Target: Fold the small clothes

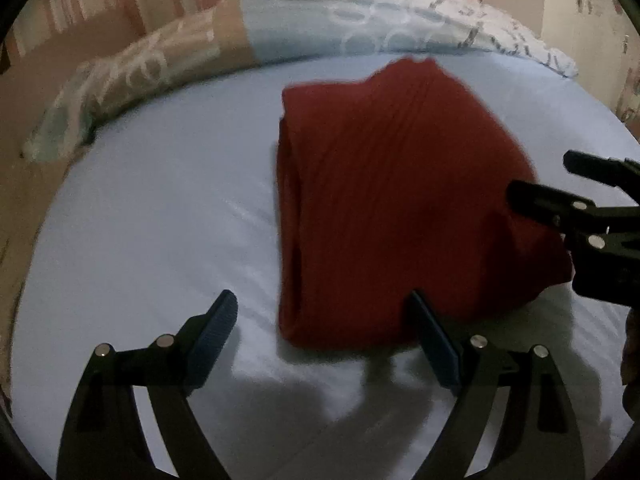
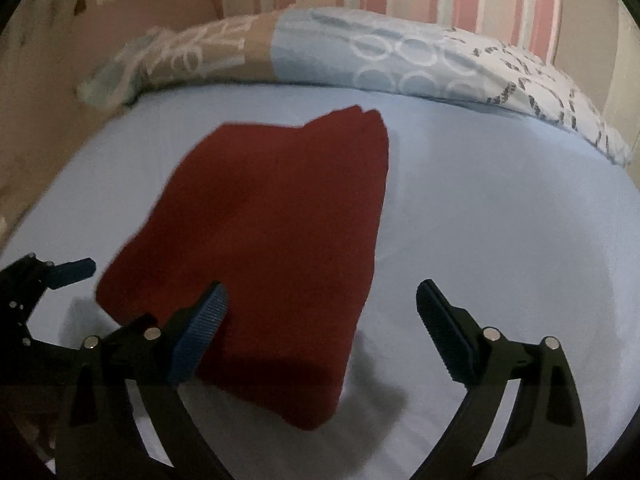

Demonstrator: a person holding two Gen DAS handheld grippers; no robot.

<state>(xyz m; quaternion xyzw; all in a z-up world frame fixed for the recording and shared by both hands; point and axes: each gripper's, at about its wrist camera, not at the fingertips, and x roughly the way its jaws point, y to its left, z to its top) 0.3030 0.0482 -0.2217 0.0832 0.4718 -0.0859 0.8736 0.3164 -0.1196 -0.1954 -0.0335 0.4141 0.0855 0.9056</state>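
1. I see the folded red garment lying flat on the light blue bed sheet, with a patterned pillow beyond it by the striped wall.
2. My left gripper has its fingers spread wide and holds nothing; its right finger sits at the garment's near edge.
3. My right gripper is also spread wide and empty, its left finger over the cloth.

1. Left gripper sat at the lower centre of its own view, jaws spread wide, holding nothing.
2. Right gripper sat low in its view, jaws likewise spread wide, empty.
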